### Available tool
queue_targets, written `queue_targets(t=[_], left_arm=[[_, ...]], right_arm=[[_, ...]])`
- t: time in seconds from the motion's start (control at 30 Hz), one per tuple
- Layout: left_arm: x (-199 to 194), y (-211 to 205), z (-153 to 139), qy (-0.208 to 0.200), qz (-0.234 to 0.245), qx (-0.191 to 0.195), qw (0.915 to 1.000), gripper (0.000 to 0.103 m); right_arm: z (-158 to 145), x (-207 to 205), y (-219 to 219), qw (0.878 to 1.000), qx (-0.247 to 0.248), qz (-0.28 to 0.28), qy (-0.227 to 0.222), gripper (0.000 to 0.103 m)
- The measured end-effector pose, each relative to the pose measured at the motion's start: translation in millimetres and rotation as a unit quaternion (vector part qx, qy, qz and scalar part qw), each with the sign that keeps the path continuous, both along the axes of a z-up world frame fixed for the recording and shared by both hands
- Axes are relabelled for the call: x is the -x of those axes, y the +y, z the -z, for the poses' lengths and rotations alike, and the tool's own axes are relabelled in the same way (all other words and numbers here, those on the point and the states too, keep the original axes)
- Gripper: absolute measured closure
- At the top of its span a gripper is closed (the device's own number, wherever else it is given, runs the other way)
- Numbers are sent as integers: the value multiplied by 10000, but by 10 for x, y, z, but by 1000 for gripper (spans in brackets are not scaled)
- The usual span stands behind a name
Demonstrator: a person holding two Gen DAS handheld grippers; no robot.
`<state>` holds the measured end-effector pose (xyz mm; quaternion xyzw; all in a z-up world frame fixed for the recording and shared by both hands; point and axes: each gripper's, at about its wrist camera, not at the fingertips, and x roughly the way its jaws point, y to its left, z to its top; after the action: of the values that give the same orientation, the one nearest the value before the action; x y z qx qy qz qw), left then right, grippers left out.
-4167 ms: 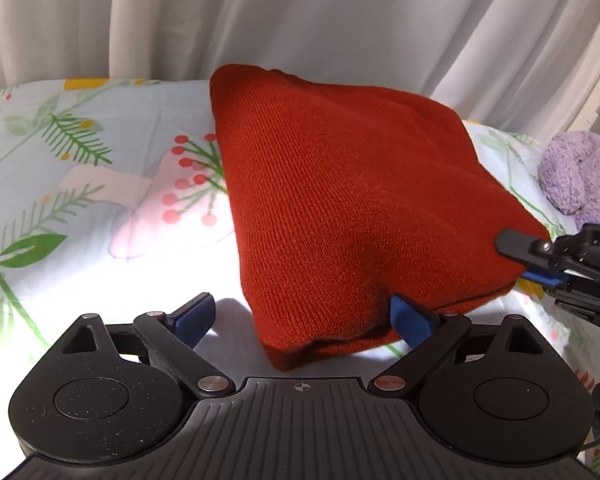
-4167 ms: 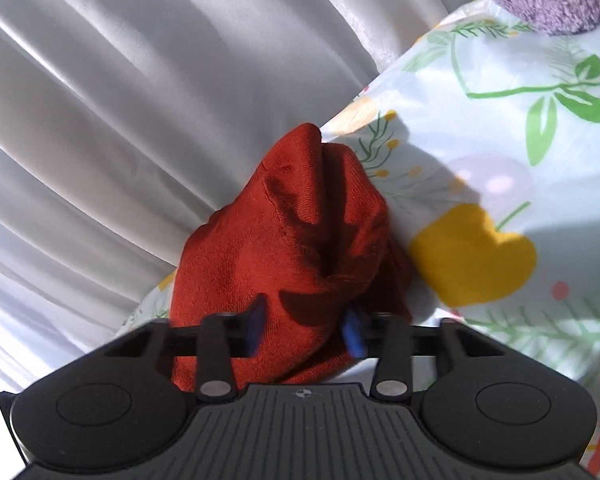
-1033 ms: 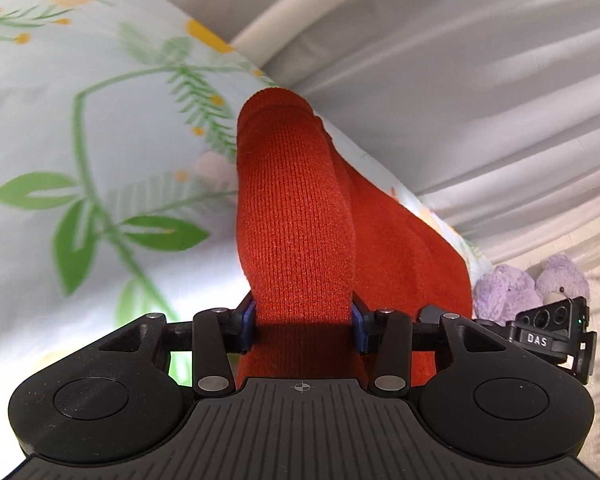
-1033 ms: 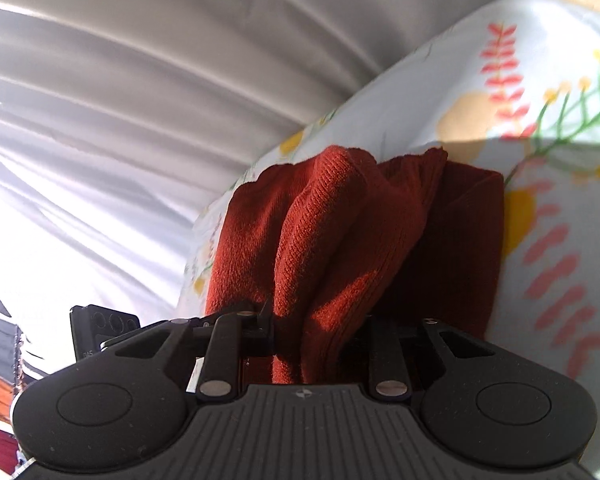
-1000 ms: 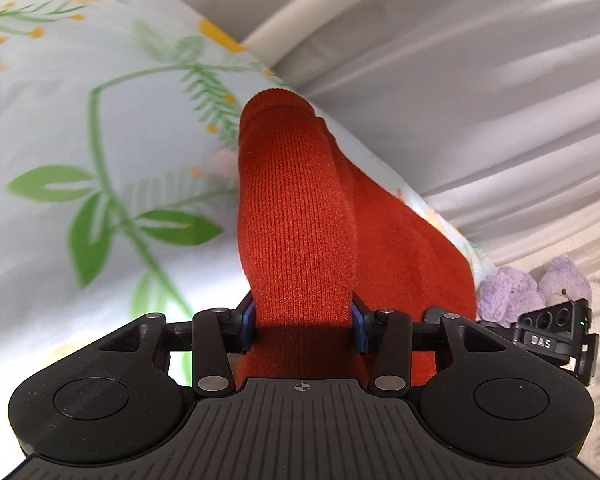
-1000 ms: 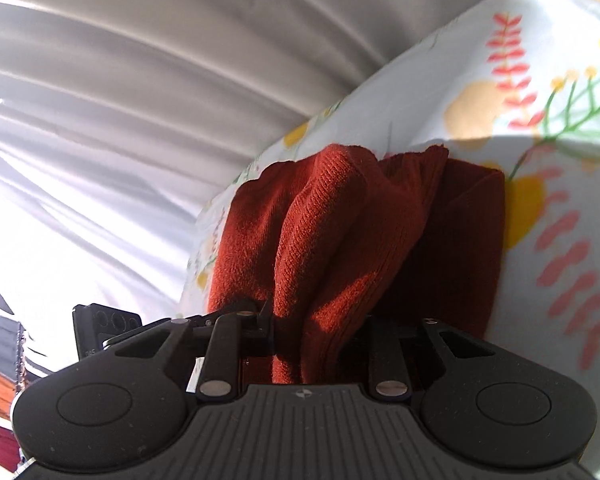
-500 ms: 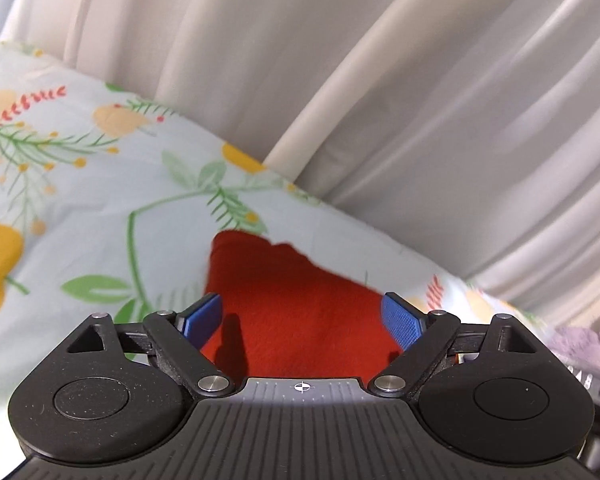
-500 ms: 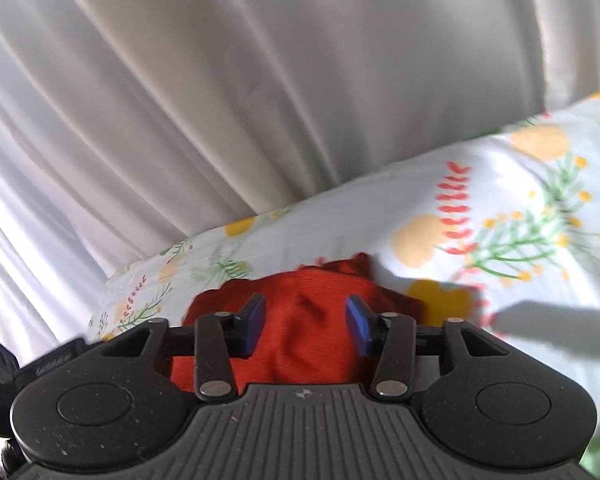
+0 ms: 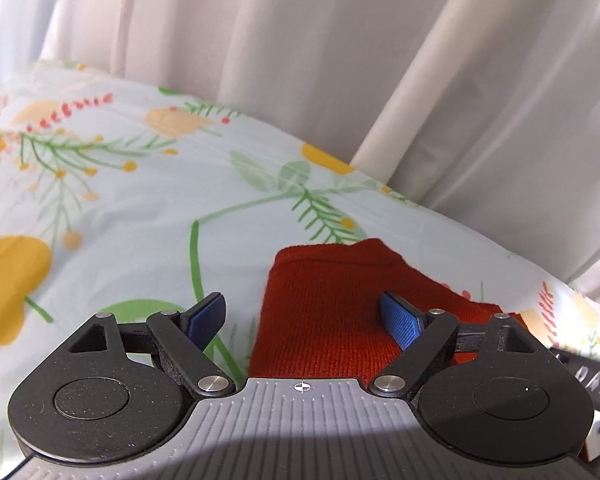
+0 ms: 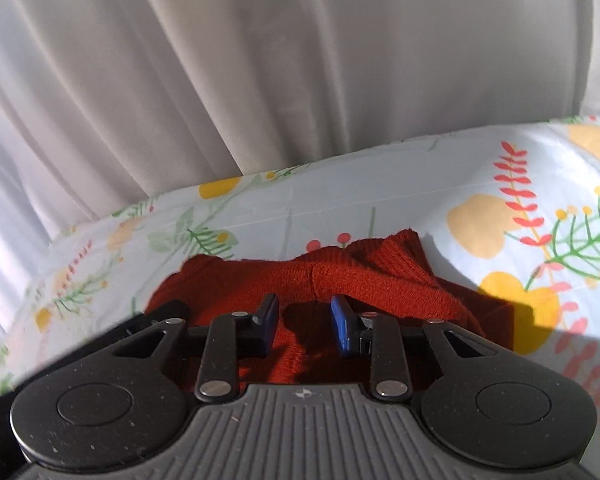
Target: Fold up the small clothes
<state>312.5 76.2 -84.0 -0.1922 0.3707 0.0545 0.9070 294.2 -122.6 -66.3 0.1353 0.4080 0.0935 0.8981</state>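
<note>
In the left wrist view the left gripper fills the bottom of the frame, its jaws spread wide with nothing between them; the blue pads stand clear of the fabric below and the left one hangs over bare sheet. Just past them lies the red knit, a small folded garment resting flat on the floral sheet, its far edge slightly humped and its right part running behind the right finger. At the lower right edge a dark piece of the other tool shows, too cut off to read well. Beyond the knit the sheet carries green sprigs and yellow blobs, and behind it hangs a pale curtain in long folds. In the right wrist view the right gripper has its jaws parted by a modest gap, narrower than the left's, and grips nothing; the pads hover just over the knit, whether touching it I cannot tell. Here the knit looks bunched, with a ribbed fold rising at its far right corner and a shadowed hollow between the fingers. Farther on the sheet shows red fronds and yellow shapes, then the curtain.
</note>
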Motion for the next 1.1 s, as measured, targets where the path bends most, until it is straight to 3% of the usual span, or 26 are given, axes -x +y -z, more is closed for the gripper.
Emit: queue_targets(t=[0.07, 0.17, 0.23, 0.3, 0.43, 0.53, 0.63, 0.73, 0.8, 0.87, 0.93, 0.97, 1.0, 1.03, 1.07, 1.1], left_arm=[[-17, 2, 27, 69, -25, 58, 10000, 12], [3, -136, -6, 27, 48, -325, 9995, 12], [-3, -160, -9, 47, 0, -439, 9990, 11], [-12, -126, -1, 112, -35, -344, 9993, 10], [212, 25, -85, 309, 38, 242, 9992, 10], [696, 81, -242, 119, 325, 399, 9986, 8], [1244, 122, -347, 20, 678, 233, 9974, 7], [1660, 101, -350, 79, 1086, 32, 9940, 7], [1812, 47, -313, 128, 1270, -105, 9918, 7], [1816, -31, -250, 281, 1467, -240, 9885, 7], [1790, -115, -223, 363, 1581, -340, 9862, 7], [1773, -154, -208, 359, 1679, -377, 9844, 7], [1752, -185, -191, 353, 1733, -434, 9833, 7], [1727, -210, -178, 368, 1723, -543, 9829, 7], [1698, -226, -155, 444, 1665, -689, 9826, 7], [1663, -224, -137, 542, 1575, -762, 9831, 7]], right_arm=[[81, 56, 68, 9988, 389, -110, -275, 75], [187, 160, 216, 9906, 1065, -342, -782, 75], [197, 126, 207, 9907, 1036, -384, -790, 75], [187, 83, 127, 9935, 784, -391, -730, 75], [6, 269, -121, 9981, 144, -275, -528, 74], [-194, 664, -472, 9983, -398, -176, -378, 64], [-262, 1141, -907, 9948, -1009, 99, 52, 57], [-152, 1595, -1232, 9840, -1642, 322, 618, 54], [-4, 1758, -1289, 9681, -2270, 322, 1007, 54], [117, 1804, -1247, 9532, -2756, 343, 1193, 54], [147, 1758, -1133, 9498, -2911, 320, 1101, 54], [144, 1718, -1068, 9525, -2849, 307, 1031, 55], [127, 1667, -975, 9590, -2619, 380, 1014, 66], [100, 1613, -877, 9696, -2192, 400, 1009, 86], [68, 1584, -789, 9777, -1782, 431, 1025, 86], [45, 1588, -772, 9765, -1837, 483, 1014, 87]])
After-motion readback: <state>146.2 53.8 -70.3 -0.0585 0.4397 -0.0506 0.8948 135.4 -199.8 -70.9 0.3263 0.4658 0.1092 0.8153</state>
